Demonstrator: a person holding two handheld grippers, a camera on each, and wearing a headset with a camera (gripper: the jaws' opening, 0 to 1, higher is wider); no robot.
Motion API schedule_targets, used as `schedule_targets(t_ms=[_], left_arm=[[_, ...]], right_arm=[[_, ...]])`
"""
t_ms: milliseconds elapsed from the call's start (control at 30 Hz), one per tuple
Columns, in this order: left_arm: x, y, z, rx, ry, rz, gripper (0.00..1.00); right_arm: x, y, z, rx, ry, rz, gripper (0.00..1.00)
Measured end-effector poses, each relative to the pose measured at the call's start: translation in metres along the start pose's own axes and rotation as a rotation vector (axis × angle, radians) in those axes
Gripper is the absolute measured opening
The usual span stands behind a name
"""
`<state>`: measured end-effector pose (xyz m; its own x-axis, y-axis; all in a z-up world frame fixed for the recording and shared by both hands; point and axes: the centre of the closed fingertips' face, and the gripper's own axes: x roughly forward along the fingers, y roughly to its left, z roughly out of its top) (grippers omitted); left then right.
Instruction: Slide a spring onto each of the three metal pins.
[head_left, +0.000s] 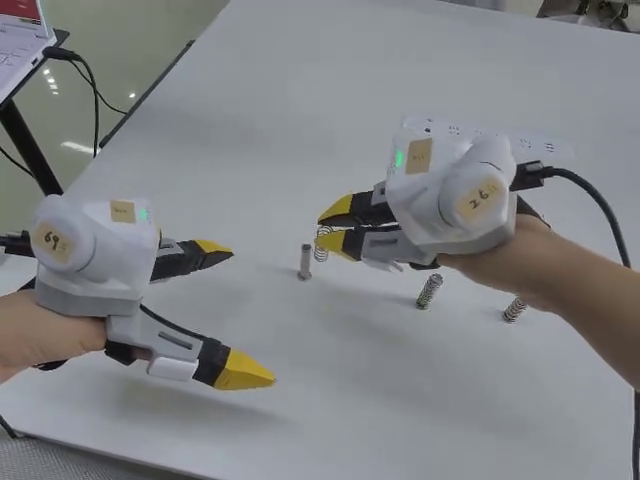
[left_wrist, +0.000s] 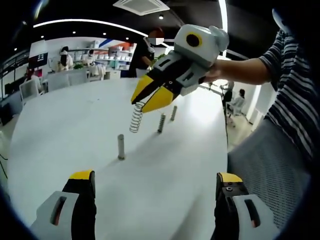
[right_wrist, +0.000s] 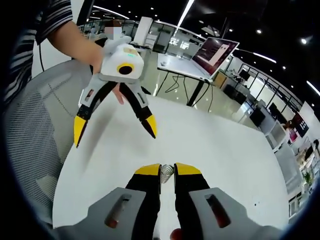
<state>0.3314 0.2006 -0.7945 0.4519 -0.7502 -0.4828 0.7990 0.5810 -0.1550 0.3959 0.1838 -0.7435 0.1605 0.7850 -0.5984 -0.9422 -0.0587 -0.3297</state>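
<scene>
Nearest you, your left hand-held gripper (head_left: 230, 312) hovers over the white tabletop (head_left: 350, 400), its jaws spread wide with nothing between them. Just beyond it, one bare metal pin (head_left: 305, 262) stands upright. Your right hand-held gripper (head_left: 333, 227) pinches a spring (head_left: 322, 243) by its upper end, and the coil hangs just above and beside that pin. Centre the coil's open lower end over the pin's top, keep it vertical, then lower it and let go. Farther right, two pins (head_left: 429, 291) already wear springs.
</scene>
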Motion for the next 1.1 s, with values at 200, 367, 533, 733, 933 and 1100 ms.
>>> schedule_targets(t_ms=[200,367,533,733,933,1100], left_arm=[[0.0,-0.001,-0.001,0.0,0.001,0.002,0.98],[-0.002,-0.001,0.001,-0.003,-0.005,0.006,0.98],[-0.002,0.0,0.0,-0.003,-0.002,0.008,0.98],[-0.001,0.0,0.0,-0.004,-0.003,0.007,0.98],[-0.001,0.0,0.001,-0.003,-0.006,0.006,0.98],[-0.001,0.0,0.002,-0.002,-0.007,0.006,0.98]], right_arm=[[0.006,-0.012,0.005,0.056,-0.022,-0.016,0.07],[0.009,-0.014,0.002,0.088,-0.015,-0.024,0.07],[0.011,-0.013,0.003,0.112,-0.022,-0.019,0.07],[0.012,-0.012,0.002,0.121,-0.019,-0.02,0.07],[0.013,-0.014,0.0,0.13,-0.021,-0.017,0.07],[0.016,-0.015,-0.002,0.141,-0.018,-0.013,0.07]])
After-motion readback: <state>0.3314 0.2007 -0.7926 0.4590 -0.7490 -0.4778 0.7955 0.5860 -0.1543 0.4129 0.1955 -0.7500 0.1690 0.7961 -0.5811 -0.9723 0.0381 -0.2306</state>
